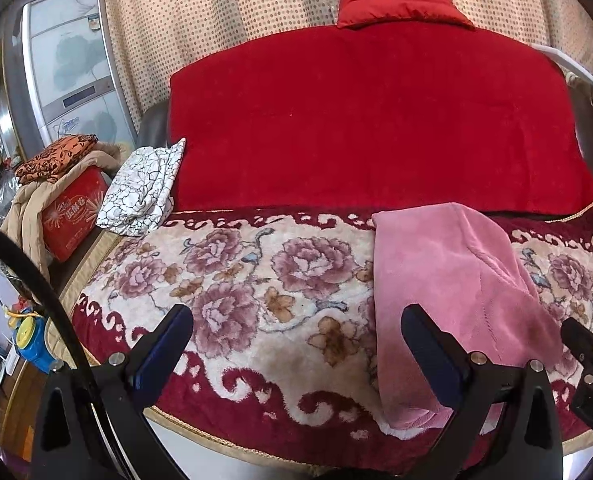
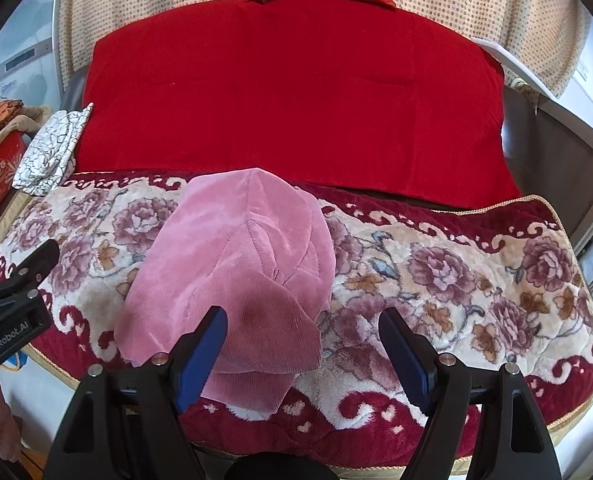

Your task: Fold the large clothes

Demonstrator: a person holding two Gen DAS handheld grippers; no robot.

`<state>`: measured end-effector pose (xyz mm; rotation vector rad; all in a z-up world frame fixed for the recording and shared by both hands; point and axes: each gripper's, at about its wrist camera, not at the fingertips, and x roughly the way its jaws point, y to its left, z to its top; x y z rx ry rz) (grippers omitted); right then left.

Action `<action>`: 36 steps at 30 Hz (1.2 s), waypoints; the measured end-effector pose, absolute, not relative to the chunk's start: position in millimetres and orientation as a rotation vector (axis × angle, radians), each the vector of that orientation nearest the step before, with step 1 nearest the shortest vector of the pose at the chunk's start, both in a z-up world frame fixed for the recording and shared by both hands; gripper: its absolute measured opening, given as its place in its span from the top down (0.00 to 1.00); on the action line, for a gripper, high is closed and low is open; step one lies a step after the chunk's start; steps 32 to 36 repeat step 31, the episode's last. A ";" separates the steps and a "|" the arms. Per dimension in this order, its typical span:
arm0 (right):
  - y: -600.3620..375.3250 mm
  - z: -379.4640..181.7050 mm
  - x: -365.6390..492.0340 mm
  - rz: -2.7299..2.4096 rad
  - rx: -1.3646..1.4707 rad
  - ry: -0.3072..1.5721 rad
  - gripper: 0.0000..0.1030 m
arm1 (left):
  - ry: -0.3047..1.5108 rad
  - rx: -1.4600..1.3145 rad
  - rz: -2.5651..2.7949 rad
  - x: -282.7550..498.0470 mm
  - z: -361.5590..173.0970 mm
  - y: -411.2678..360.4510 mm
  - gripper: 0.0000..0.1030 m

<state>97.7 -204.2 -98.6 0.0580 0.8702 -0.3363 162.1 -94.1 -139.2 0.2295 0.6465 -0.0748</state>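
A pink corduroy garment (image 1: 452, 288) (image 2: 240, 268) lies folded into a long strip on the flowered seat blanket (image 1: 256, 280) (image 2: 456, 280), running from the red back cover down over the front edge. My left gripper (image 1: 296, 340) hovers open above the blanket, to the left of the garment, its right finger over the pink cloth's left edge. My right gripper (image 2: 302, 340) is open over the garment's lower right corner, nothing between its pads. The right gripper's tip (image 1: 584, 344) shows at the right rim of the left wrist view, and the left gripper's body (image 2: 16, 292) at the left rim of the right wrist view.
A red blanket (image 1: 376, 120) covers the sofa back, with a red cushion (image 1: 396, 0) on top. A white crackle-patterned cloth (image 1: 140, 188) lies at the seat's left end. Beside it stand a red box (image 1: 72, 212), tan and orange cloths and a cabinet (image 1: 68, 60).
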 end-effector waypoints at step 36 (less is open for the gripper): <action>-221.2 -94.8 108.1 -0.283 0.119 0.827 0.21 | 0.695 0.209 -0.147 195.8 -146.0 -88.4 0.00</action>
